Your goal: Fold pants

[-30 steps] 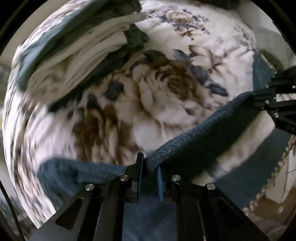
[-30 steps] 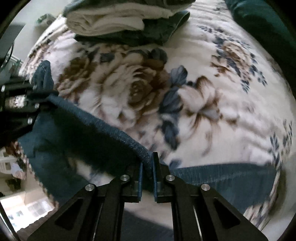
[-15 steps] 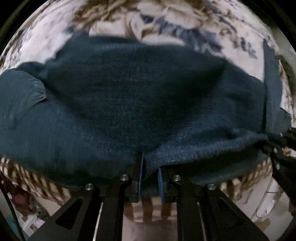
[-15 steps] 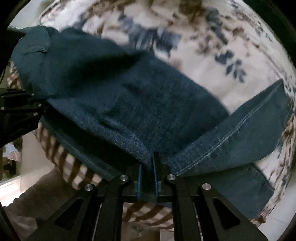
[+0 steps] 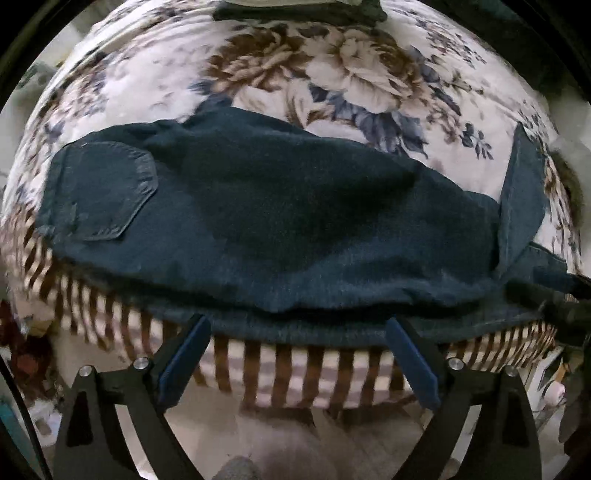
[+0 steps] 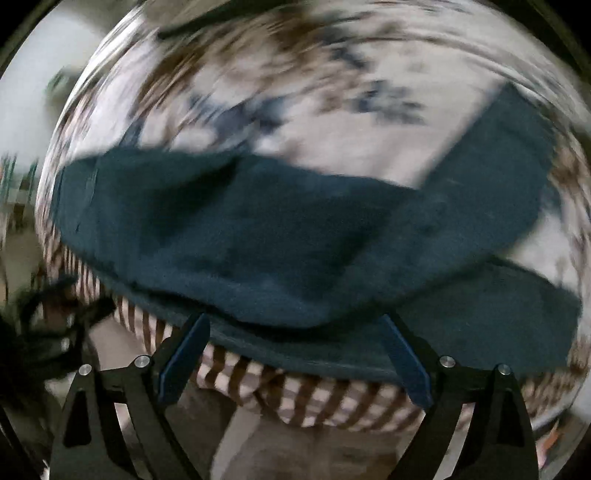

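The pants (image 5: 280, 221) lie doubled over along the near edge of the bed, dark denim with the back pocket (image 5: 99, 192) facing up at one end. The folded edge sits right at the mattress rim, which looks deliberate: brought that far forward, the fabric stays within easy reach for the next fold. At the end away from the pocket one leg (image 5: 522, 192) kicks up at an angle off the pants rather than lying flush, so the fold is not yet tidy.

Just below the near edge of the pants, the left gripper (image 5: 297, 349) points down with its blue pads (image 5: 184, 360) spread wide; its jaws are opening and no cloth is pinched between them, only the hem lying past their tips. The right gripper (image 6: 295, 345) is the same, jaws opening and letting go, with the pants (image 6: 258, 236) free in front of it; that view is smeared, so fine detail there is lost. Both seem to have let the denim drop where it now rests.

Under the pants is the flowered blanket (image 5: 351, 77), and below their near edge a striped sheet (image 5: 295, 373) hangs down the bed's side. Beyond the pants, at the far side of the blanket, sits a pile of folded clothes (image 5: 299, 11).
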`<control>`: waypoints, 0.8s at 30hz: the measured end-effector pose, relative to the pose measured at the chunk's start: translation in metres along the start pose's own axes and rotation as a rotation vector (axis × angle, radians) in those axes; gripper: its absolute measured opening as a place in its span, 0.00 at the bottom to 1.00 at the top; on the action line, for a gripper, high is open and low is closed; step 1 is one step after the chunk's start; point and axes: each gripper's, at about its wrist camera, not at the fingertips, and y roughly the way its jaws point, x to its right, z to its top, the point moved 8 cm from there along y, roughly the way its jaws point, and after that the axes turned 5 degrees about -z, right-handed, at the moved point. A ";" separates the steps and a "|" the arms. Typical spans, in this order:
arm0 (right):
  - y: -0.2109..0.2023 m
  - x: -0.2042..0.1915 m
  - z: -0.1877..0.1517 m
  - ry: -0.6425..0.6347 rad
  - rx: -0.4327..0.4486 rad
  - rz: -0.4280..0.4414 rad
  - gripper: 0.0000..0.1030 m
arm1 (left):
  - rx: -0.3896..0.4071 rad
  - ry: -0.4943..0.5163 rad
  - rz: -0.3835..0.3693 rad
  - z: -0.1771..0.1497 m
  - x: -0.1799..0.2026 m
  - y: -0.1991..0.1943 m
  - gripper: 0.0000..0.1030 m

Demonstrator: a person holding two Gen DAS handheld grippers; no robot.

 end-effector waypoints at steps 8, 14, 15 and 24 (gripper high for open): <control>0.004 0.115 0.076 0.360 0.044 -0.150 0.92 | 0.077 0.058 0.124 0.052 0.031 0.013 0.94; 0.054 0.150 0.142 0.423 0.010 -0.227 0.86 | 0.114 0.090 0.125 0.097 0.066 0.036 0.94; 0.062 0.155 0.142 0.425 -0.005 -0.258 0.73 | 0.119 0.101 0.125 0.099 0.071 0.037 0.94; -0.021 0.223 0.010 0.888 0.208 -0.136 0.09 | 0.056 0.188 0.013 0.064 0.111 0.040 0.94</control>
